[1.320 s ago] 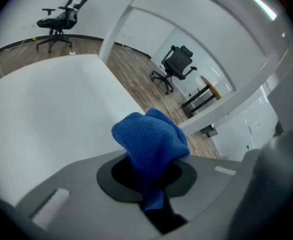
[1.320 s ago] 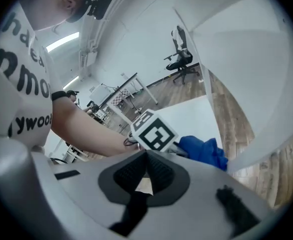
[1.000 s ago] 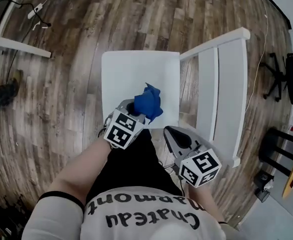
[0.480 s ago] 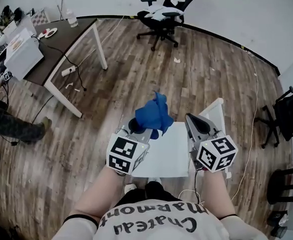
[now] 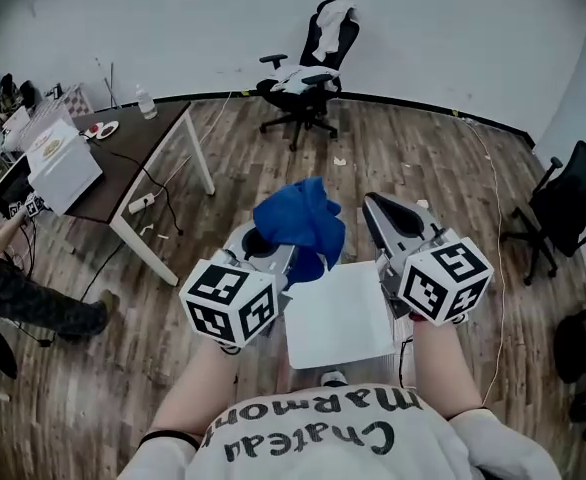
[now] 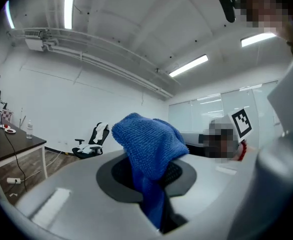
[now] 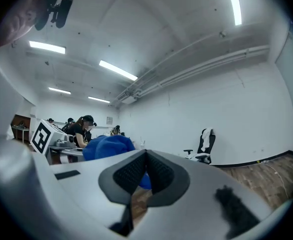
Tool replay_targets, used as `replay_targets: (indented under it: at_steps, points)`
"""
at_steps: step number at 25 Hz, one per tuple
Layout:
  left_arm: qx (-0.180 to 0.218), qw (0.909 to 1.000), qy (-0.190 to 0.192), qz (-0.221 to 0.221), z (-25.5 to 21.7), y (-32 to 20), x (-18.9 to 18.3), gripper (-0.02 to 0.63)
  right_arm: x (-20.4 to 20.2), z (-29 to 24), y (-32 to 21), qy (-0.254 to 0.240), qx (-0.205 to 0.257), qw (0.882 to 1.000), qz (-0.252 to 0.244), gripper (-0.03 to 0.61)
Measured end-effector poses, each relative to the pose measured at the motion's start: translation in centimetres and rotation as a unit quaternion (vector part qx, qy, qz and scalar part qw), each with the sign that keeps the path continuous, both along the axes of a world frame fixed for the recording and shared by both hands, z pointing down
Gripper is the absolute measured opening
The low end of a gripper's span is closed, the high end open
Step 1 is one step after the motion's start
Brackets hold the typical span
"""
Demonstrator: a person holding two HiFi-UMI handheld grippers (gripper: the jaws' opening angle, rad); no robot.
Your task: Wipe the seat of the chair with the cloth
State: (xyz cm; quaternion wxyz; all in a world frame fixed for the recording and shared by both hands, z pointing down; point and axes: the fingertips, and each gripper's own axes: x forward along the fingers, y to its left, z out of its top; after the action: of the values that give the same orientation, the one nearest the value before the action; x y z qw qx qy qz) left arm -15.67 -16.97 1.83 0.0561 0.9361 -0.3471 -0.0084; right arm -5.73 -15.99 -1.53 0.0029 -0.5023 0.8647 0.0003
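Gripping the blue cloth [image 5: 298, 230] firmly, the left gripper [image 5: 265, 248] hung well above the white chair seat [image 5: 338, 318], the right gripper [image 7: 145, 165] closed on nothing; no wiping contact existed, so completion could not be confirmed.

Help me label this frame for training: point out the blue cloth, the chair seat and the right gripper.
blue cloth [image 5: 295, 220], head view, its bunched top.
chair seat [image 5: 338, 318], head view, bare white middle.
right gripper [image 7: 145, 160], right gripper view, where its tips meet.
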Motion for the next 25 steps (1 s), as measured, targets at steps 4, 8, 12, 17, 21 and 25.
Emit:
replay_targets:
  at_steps: [4,8,12,17,21,25]
  points:
    - [0.006,0.9994,0.016,0.03,-1.3,2.3,-1.5,0.066,-1.6,-0.6,2.6,-0.005,0.009,1.0,0.007,0.014]
    - [0.031,0.9981,0.025,0.047,-2.2,4.2,-1.3,0.066,-1.3,-0.2,4.0,0.01,0.004,1.0,0.02,0.014]
    - [0.057,0.9967,0.017,0.056,-3.1,5.5,-0.3,0.066,-0.3,-0.4,4.7,0.021,0.009,0.999,0.025,0.014]
    - [0.046,0.9974,0.028,0.049,-3.2,6.0,0.6,0.066,0.7,0.1,5.3,0.036,0.002,0.999,0.021,0.014]
    - [0.034,0.9981,0.037,0.035,-2.9,6.9,2.2,0.066,2.8,0.9,6.5,0.037,-0.013,0.999,0.017,0.014]
    - [0.029,0.9986,0.034,0.028,-2.4,8.2,4.3,0.066,5.0,1.6,7.6,0.038,-0.024,0.999,0.012,0.014]
